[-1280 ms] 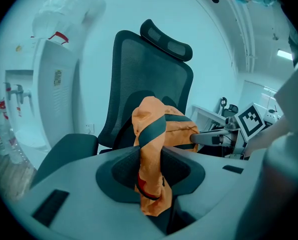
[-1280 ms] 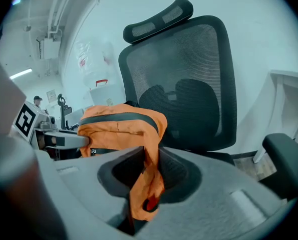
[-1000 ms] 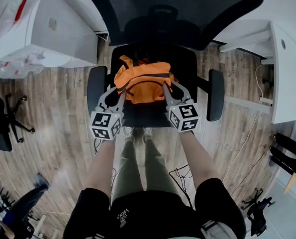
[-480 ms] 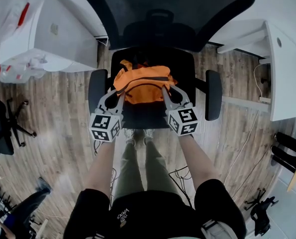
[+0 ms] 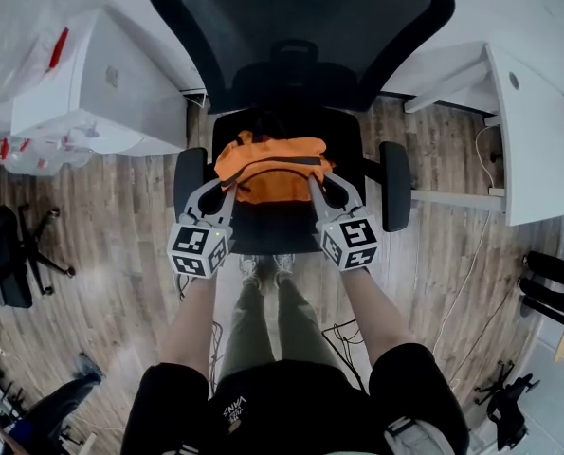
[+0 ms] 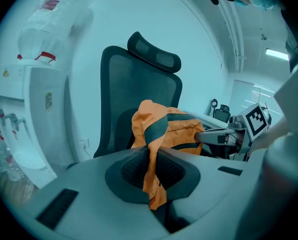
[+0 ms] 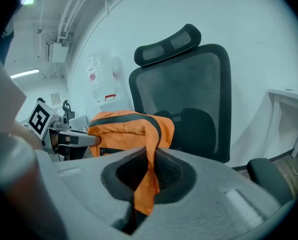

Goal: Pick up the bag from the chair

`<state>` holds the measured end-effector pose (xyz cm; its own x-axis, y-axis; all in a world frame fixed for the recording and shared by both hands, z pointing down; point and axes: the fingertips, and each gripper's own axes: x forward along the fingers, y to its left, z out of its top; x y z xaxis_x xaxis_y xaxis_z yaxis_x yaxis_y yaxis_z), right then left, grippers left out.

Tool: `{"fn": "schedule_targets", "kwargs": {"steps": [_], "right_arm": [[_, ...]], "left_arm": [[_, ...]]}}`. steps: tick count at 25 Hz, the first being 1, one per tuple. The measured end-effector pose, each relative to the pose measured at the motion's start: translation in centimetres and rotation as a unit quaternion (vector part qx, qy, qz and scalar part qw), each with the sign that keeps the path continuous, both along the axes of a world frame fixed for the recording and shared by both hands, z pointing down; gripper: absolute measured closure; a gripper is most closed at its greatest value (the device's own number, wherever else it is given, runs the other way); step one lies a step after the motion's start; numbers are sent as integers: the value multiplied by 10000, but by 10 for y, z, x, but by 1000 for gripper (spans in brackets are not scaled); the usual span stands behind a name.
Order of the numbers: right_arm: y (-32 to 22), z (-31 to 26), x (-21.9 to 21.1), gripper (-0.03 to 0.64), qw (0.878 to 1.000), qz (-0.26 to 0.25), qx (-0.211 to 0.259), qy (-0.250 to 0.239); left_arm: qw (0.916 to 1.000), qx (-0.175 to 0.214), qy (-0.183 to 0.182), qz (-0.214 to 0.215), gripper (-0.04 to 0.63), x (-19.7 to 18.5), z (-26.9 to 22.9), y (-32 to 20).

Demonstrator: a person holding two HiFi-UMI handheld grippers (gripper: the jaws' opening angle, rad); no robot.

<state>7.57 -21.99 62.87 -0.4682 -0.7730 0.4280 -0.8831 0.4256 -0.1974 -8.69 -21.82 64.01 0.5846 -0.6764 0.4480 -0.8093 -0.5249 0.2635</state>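
The soft orange fabric bag with dark grey bands lies over the seat of the black mesh-backed office chair, though I cannot tell whether it rests there or hangs clear. The left gripper has its jaws pinched on a fold of cloth at the bag's left end, and the right gripper is clamped likewise on the right end. It looks light and limp, so it should sag between the holds, and thin cloth may slip; the stitched bands seem a firmer grip.
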Motion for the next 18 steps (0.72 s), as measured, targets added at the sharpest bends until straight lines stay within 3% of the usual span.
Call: {"fn": "schedule_targets", "kwargs": {"steps": [18], "right_arm": [[25, -124, 15, 596, 9975, 375, 590, -34]], "left_arm": [[9968, 654, 102, 452, 569, 15, -120, 7]]}}
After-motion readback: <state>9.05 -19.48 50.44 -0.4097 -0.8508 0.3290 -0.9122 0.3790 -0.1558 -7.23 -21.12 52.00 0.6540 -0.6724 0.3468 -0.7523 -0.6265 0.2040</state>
